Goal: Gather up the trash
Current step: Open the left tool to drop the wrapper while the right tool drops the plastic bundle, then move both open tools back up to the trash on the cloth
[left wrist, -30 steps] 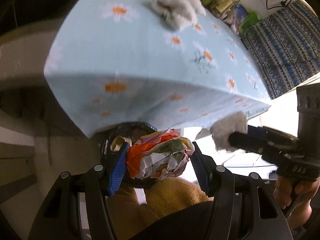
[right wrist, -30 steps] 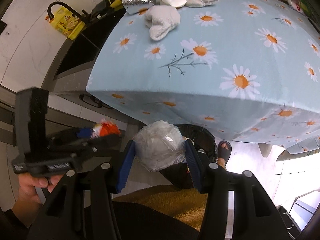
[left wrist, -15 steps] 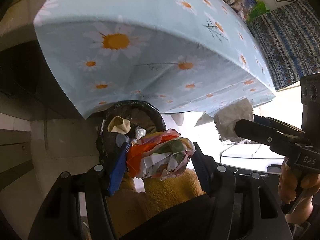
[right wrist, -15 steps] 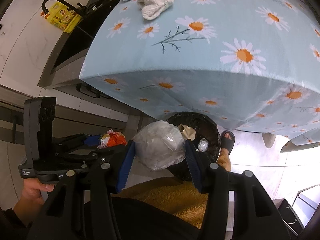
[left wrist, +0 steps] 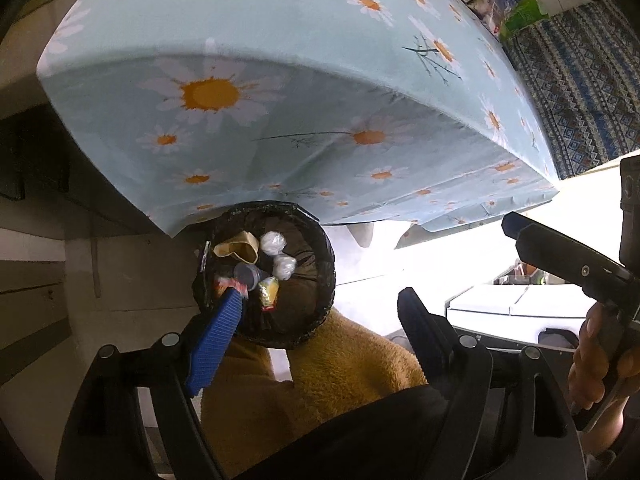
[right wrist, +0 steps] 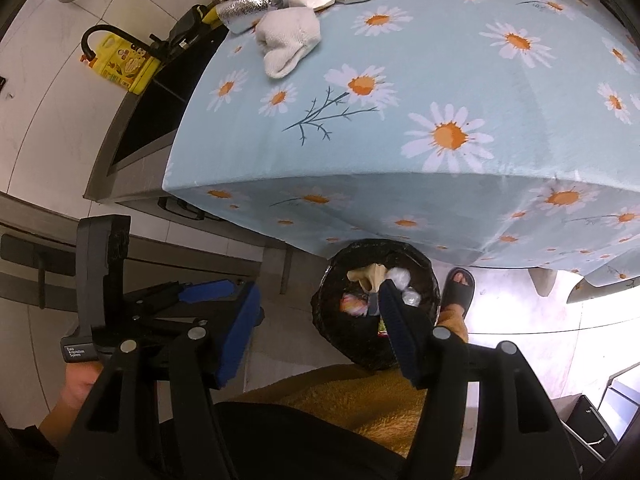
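A black-lined trash bin point(left wrist: 320, 276) stands on the floor under the table edge; it also shows in the right wrist view point(right wrist: 340, 332). It holds a tan cup point(left wrist: 236, 248), crumpled white wads point(left wrist: 273, 243), a colourful wrapper point(left wrist: 269, 294) and other scraps. My left gripper point(left wrist: 320, 304) is open and empty above the bin. My right gripper point(right wrist: 316, 304) is open and empty, just left of the bin; it appears at the right of the left wrist view point(left wrist: 560, 256).
The table with a blue daisy cloth point(right wrist: 440, 100) overhangs the bin. White cloths point(right wrist: 288, 40) and a foil roll point(right wrist: 244, 6) lie at its far end. A sandalled foot point(right wrist: 460, 284) stands beside the bin. Counter and yellow bottle point(right wrist: 120, 62) at left.
Both grippers opened. The colourful wrapper left the left gripper and the clear plastic wad left the right one; both now lie in the bin.
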{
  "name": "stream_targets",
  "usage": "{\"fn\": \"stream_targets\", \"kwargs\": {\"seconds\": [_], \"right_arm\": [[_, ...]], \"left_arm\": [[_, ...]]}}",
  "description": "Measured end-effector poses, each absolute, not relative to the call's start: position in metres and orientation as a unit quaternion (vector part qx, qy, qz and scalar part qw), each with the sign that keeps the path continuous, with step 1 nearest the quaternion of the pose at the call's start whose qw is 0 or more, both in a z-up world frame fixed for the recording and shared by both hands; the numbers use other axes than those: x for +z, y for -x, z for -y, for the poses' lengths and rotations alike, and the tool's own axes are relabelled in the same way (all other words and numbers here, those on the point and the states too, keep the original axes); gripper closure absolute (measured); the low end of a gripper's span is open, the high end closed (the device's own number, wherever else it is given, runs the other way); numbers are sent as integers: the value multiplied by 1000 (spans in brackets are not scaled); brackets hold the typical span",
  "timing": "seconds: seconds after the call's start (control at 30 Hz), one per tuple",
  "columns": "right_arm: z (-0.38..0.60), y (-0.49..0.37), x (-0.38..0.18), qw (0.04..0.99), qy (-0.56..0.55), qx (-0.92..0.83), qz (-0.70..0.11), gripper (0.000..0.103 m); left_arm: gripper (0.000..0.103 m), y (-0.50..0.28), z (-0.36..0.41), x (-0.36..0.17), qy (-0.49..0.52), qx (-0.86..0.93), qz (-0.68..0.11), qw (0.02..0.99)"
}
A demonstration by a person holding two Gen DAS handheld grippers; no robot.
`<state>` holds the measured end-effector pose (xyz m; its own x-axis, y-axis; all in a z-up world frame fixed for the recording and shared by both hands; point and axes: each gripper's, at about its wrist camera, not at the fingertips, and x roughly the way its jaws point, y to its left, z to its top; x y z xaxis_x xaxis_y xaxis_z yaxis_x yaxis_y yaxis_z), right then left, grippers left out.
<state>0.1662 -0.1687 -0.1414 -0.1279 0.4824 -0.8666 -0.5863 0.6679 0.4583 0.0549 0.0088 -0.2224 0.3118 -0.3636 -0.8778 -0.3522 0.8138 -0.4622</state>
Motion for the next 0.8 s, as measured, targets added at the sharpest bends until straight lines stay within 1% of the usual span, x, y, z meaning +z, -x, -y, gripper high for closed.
{"fn": "stream_targets", "kwargs": {"seconds": [0.23,0.57,0.67,0.8], "right_arm": [[170,-167,-134,661,49,407,-628,41],[169,-162,-119,672,49,420,-608,41],[170,-161,-117,675,50,418,-606,38],[174,-162,-115,679,43,412,-606,37]], "left_arm": [[25,-56,-7,-211,300,-4,-580,758],[25,-48,-14,-167,285,0,-546,788],[25,-46,-16,-157,288,-1,-535,795],[25,-47,-19,-144,297,-2,-521,800]]}}
